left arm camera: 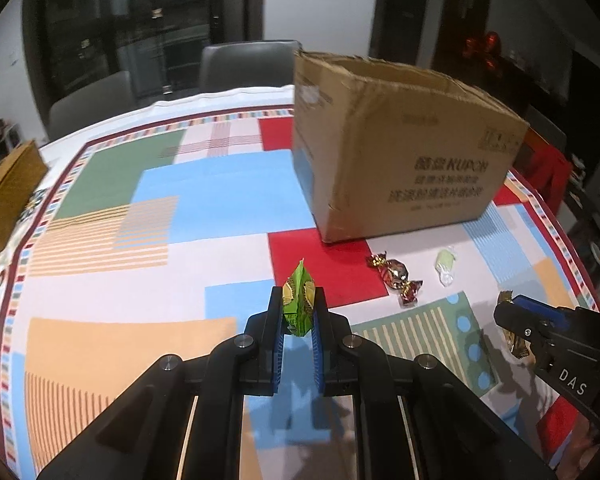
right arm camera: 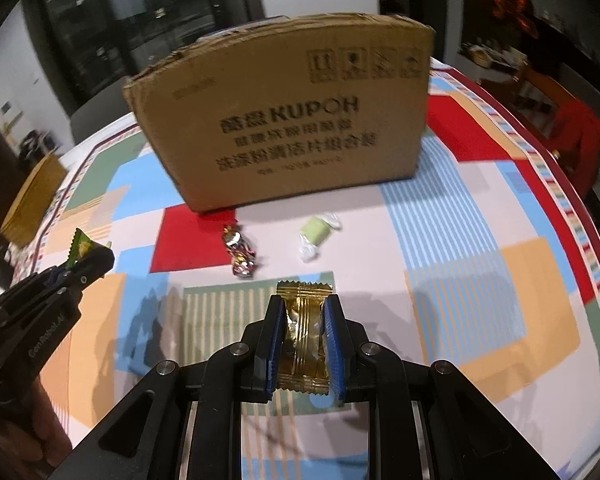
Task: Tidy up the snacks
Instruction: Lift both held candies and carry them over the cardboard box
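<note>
My left gripper (left arm camera: 299, 304) is shut on a green snack packet (left arm camera: 298, 304) and holds it above the table, short of the open cardboard box (left arm camera: 400, 152). My right gripper (right arm camera: 304, 312) is shut on a gold wrapped snack (right arm camera: 303, 336), also lifted, facing the box (right arm camera: 284, 120). A red-gold foil candy (left arm camera: 396, 278) and a pale green wrapped candy (left arm camera: 445, 266) lie on the tablecloth in front of the box; they also show in the right wrist view, the foil candy (right arm camera: 241, 254) left of the green candy (right arm camera: 316, 236).
A patterned tablecloth (left arm camera: 204, 208) covers the table. A brown woven box (left arm camera: 4, 200) sits at the left edge. Grey chairs (left arm camera: 248, 64) stand behind the table. The left gripper shows in the right wrist view (right arm camera: 88, 264), the right gripper in the left wrist view (left arm camera: 512, 312).
</note>
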### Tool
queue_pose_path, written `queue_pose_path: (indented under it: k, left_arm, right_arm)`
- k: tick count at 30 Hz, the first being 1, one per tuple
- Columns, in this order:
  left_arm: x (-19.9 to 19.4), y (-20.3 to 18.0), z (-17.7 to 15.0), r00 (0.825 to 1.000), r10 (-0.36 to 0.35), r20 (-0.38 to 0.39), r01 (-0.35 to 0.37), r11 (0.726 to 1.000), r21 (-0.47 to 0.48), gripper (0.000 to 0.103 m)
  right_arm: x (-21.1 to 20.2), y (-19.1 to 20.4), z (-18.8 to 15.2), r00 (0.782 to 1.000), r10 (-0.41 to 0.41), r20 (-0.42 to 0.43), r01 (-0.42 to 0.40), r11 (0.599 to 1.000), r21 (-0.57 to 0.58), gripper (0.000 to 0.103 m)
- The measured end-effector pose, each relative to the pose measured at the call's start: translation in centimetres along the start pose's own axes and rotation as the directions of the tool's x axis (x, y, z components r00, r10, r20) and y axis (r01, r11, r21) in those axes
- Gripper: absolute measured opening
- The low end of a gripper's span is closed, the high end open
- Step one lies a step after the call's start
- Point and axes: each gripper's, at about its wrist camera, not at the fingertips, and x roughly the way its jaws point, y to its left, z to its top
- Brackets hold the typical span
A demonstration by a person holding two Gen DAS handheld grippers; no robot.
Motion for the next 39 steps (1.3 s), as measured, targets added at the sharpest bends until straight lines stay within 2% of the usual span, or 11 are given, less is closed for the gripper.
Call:
queue_pose_path:
  k: [7, 23, 31, 39]
  left_arm:
    - [-1.6, -1.2, 1.0, 1.000, 0.029, 0.008, -0.029, 0.999, -0.034, 0.013]
    - [-5.5, -3.9, 4.5, 0.998, 0.054, 0.045, -0.051, 0.997, -0.060, 0.013]
    - [-7.7, -4.9, 7.9, 0.992, 0.059, 0.114, -0.055, 0.998, -0.039, 0.013]
    - [-8.2, -6.1, 10.9, 0.988, 0.045, 0.146, -0.046, 0.999, 0.008, 0.013]
  right_arm:
    - [-2.0, -0.4, 2.3, 0.997, 0.026, 0.066, -0.021, 0.997, -0.078, 0.022]
    - [-5.7, -1.3, 7.5, 0.986, 0.082, 0.144, -0.064, 0.990, -0.123, 0.022]
    - [-7.8, -1.6, 9.9, 0.977, 0.090, 0.193, -0.061, 0.986, -0.152, 0.022]
    - [-8.9, -2.1, 12.4, 0.969, 0.095, 0.226, -0.061, 0.986, -0.154, 0.022]
